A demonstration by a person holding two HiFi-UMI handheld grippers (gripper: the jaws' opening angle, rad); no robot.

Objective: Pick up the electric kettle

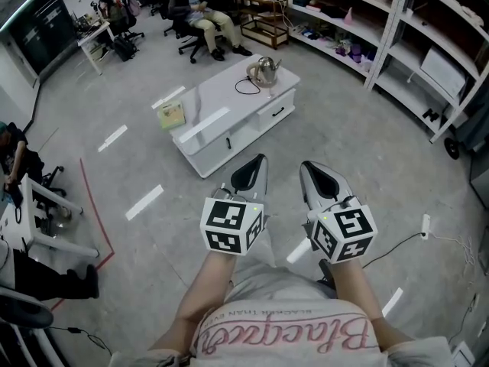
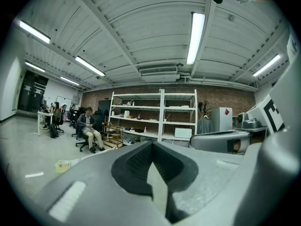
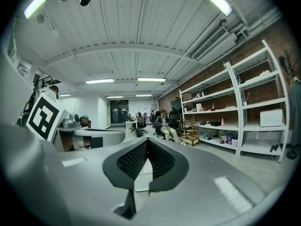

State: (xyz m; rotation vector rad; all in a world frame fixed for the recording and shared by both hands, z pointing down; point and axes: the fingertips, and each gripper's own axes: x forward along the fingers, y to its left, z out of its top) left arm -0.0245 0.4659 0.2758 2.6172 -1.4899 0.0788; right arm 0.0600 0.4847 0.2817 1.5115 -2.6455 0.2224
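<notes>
The electric kettle (image 1: 263,70), shiny metal, stands at the far right end of a low white table (image 1: 221,105), with a black cord (image 1: 246,87) looped beside it. Both grippers are held close to the body over the floor, well short of the table and pointing toward it. In the head view the left gripper (image 1: 257,162) and the right gripper (image 1: 309,167) each have their jaws together with nothing held. The left gripper view (image 2: 150,148) and the right gripper view (image 3: 146,143) show the tips meeting. Neither gripper view shows the kettle.
A greenish booklet (image 1: 172,115) lies on the table's left end. White shelving (image 1: 397,37) runs along the right. Seated people (image 1: 200,17) and desks fill the back left. A white plug and cable (image 1: 425,228) lie on the floor at right, and a red floor line (image 1: 93,212) at left.
</notes>
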